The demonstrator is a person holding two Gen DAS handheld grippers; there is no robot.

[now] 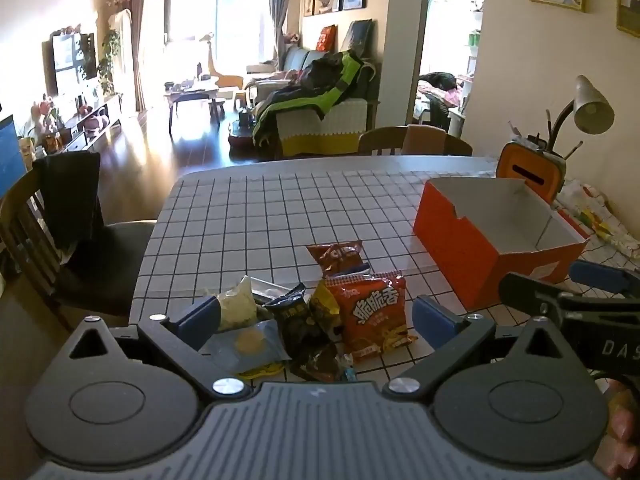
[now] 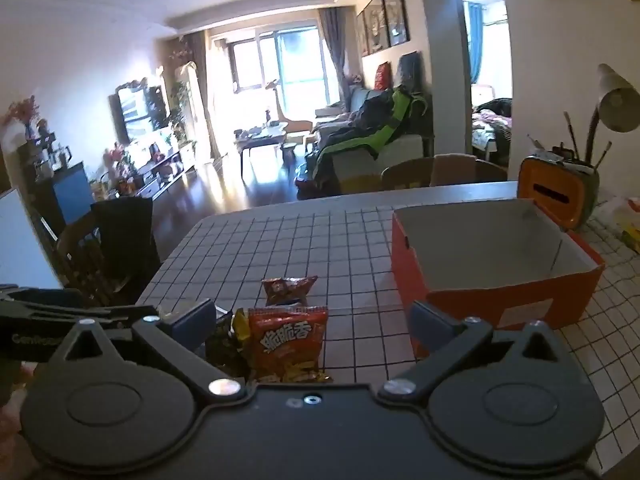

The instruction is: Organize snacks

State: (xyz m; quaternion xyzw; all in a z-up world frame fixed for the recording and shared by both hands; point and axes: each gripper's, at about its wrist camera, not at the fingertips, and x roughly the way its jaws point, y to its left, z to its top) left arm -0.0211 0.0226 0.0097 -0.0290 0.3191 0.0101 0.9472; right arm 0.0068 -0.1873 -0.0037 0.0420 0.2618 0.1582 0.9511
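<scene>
A pile of snack packets lies on the checked table near its front edge. It holds an orange-red packet with white characters point(image 1: 374, 316), a small red-brown packet point(image 1: 338, 257) behind it, dark packets point(image 1: 300, 320), a pale packet point(image 1: 238, 304) and a grey-blue packet point(image 1: 248, 344). My left gripper point(image 1: 316, 316) is open, its fingers either side of the pile, empty. My right gripper point(image 2: 312, 320) is open and empty above the orange-red packet point(image 2: 290, 340); the red-brown packet point(image 2: 288, 288) lies beyond. An open orange box point(image 1: 476, 256), empty inside, stands to the right; it also shows in the right wrist view point(image 2: 488, 304).
An orange pen holder point(image 1: 528, 174) and a desk lamp point(image 1: 592, 108) stand behind the box by the wall. Wooden chairs stand at the left point(image 1: 60, 232) and far side point(image 1: 412, 142) of the table point(image 1: 260, 216). The right gripper's body point(image 1: 568, 312) shows at the right.
</scene>
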